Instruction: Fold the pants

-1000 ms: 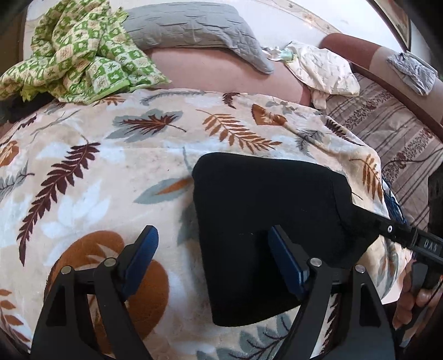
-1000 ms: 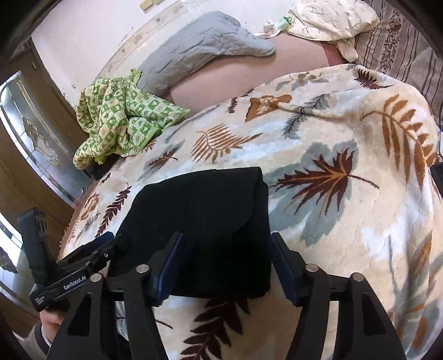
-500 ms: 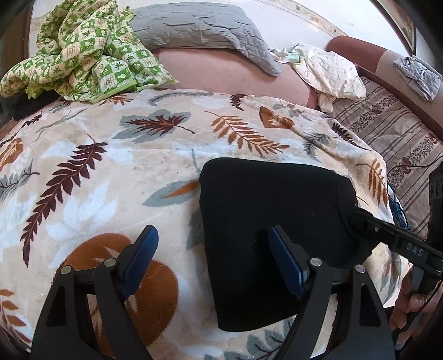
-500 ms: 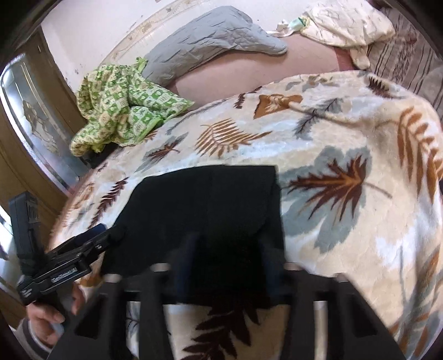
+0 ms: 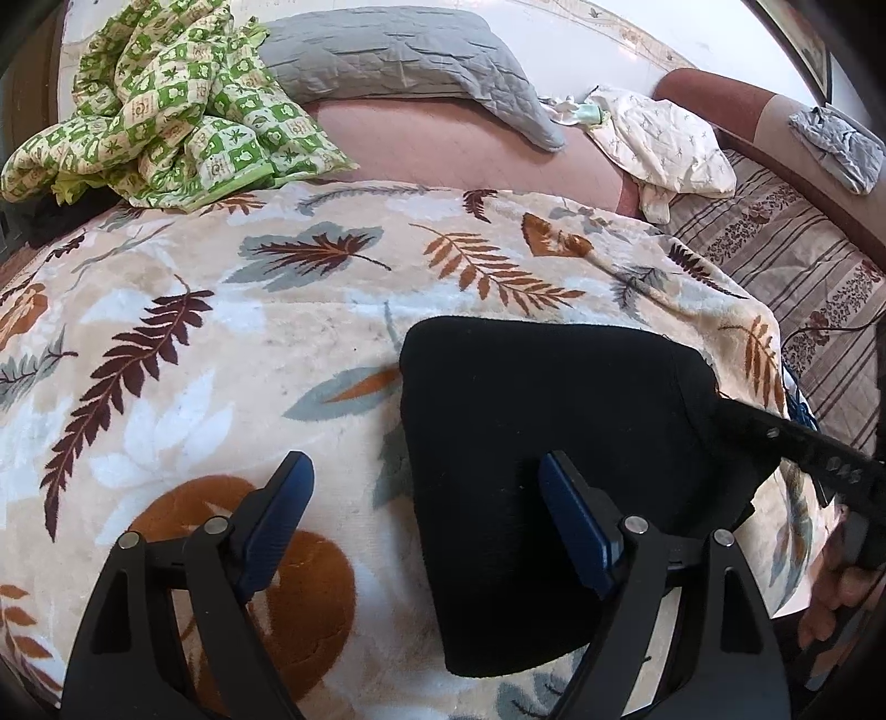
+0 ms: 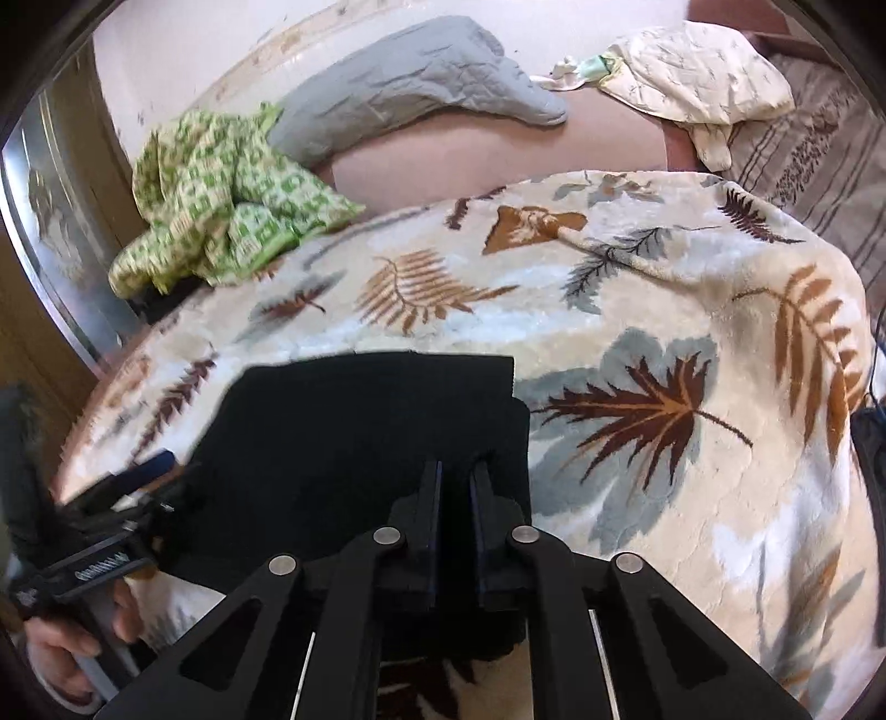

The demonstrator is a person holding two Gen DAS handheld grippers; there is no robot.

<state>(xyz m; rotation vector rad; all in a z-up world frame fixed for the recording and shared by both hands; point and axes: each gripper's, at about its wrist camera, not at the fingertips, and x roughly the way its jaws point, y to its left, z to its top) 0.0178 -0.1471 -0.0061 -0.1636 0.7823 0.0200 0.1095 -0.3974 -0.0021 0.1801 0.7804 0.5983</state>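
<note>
Black folded pants (image 5: 559, 437) lying flat, right claw (image 6: 455, 487) closing on near edge

Folded black pants (image 5: 531, 443) on blanket (image 5: 221, 354)

Plush cream blanket w/ brown, rust & grey leaf print (image 5: 232, 354) covers most of frame. Upper left: crumpled green-white checked cloth (image 5: 166, 105). Top centre: grey quilted pillow (image 5: 398, 55) on pinkish-brown upholstered seat (image 5: 443, 149). Upper right: cream patterned cloth (image 5: 664, 144), brown striped cover (image 5: 786, 277). White wall (image 5: 554, 33) behind, bright daylight. Wood-framed glass panel (image 6: 50, 221) at left edge, right wrist view.
</note>
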